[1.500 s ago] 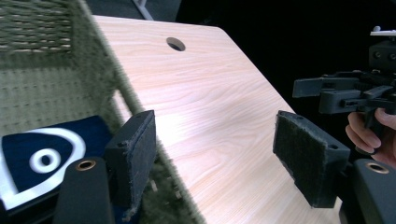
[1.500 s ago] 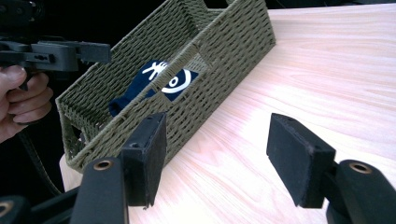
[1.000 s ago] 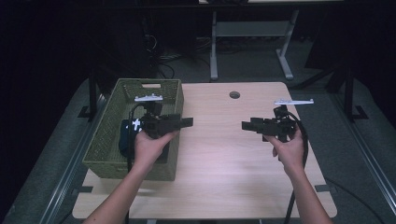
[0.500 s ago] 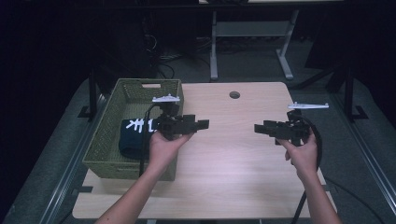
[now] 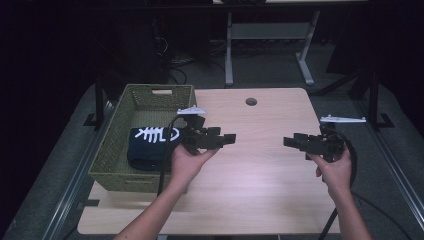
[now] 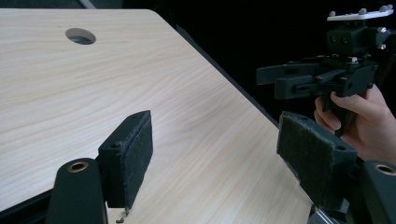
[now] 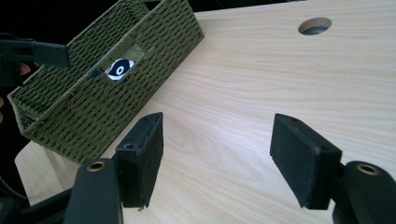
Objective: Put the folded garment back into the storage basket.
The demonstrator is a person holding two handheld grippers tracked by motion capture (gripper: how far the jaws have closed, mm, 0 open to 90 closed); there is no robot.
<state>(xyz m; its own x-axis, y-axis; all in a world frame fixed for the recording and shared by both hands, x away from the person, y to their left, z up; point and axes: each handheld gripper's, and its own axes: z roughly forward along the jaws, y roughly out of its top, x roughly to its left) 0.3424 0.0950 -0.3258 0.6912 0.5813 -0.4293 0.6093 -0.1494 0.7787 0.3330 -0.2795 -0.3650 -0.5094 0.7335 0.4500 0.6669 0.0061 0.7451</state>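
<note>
Nearest the person, both hands hover over the bare wooden bench (image 5: 260,200), each holding a tool level and pointed at the other. The left tool (image 5: 227,139) sits at about nine o'clock from the bench's middle, its jaws spread wide with nothing between the felt pads (image 6: 137,154). The right tool (image 5: 292,141), at about three o'clock, is likewise wide open and empty, as its own view shows.

Farther out, at about ten o'clock, the green woven basket (image 5: 112,155) stands on the bench's left edge. Inside it lies a folded dark cloth (image 5: 147,150) with a white fishbone print, just beside the left hand (image 5: 187,162).

The cloth looks light, soft and limp, so it should sag and unfold when lifted; it is neither fragile nor slippery against felt. A pinch on a thick folded edge, taken from above, seems the safest hold. The basket walls likely crowd any approach from the side.

Farthest, at twelve o'clock, a round cable hole (image 5: 251,101) pierces the bench.
</note>
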